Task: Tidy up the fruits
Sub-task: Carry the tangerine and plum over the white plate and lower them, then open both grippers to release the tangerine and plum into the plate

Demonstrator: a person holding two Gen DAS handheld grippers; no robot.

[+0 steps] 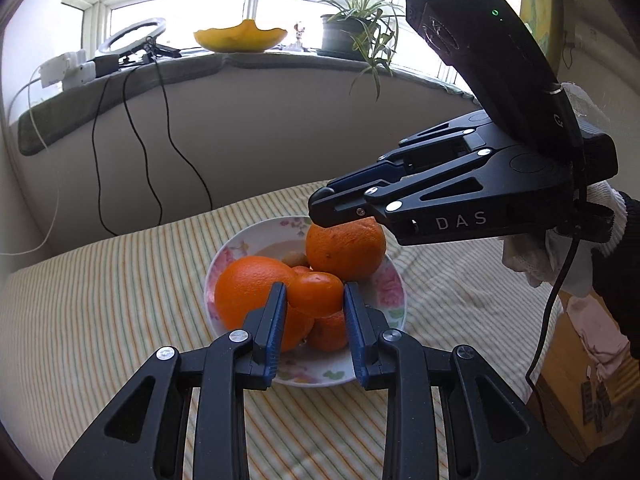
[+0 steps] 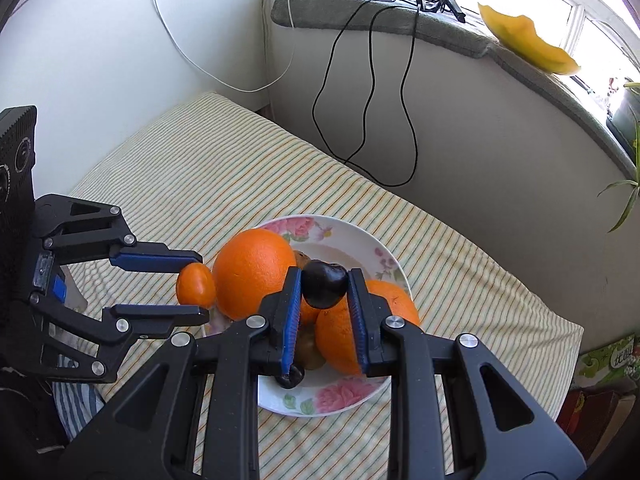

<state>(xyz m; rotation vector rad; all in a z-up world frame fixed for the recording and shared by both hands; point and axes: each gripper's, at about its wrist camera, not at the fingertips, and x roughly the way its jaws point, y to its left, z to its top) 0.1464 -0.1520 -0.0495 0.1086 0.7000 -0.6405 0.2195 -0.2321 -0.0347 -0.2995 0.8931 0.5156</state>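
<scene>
A white ceramic plate with pink flower print (image 2: 352, 232) sits on a green-and-yellow striped cloth (image 2: 224, 168). It holds two large oranges, one (image 2: 252, 272) on its left side and another (image 2: 344, 336) nearer the right gripper, plus smaller fruit partly hidden. The left gripper (image 1: 315, 300), jaws clamped on a small orange mandarin (image 1: 316, 294), is held just above the plate's edge. The right gripper (image 2: 324, 286) has its blue-padded jaws closed on a dark, glossy plum-like fruit (image 2: 324, 288) over the plate.
</scene>
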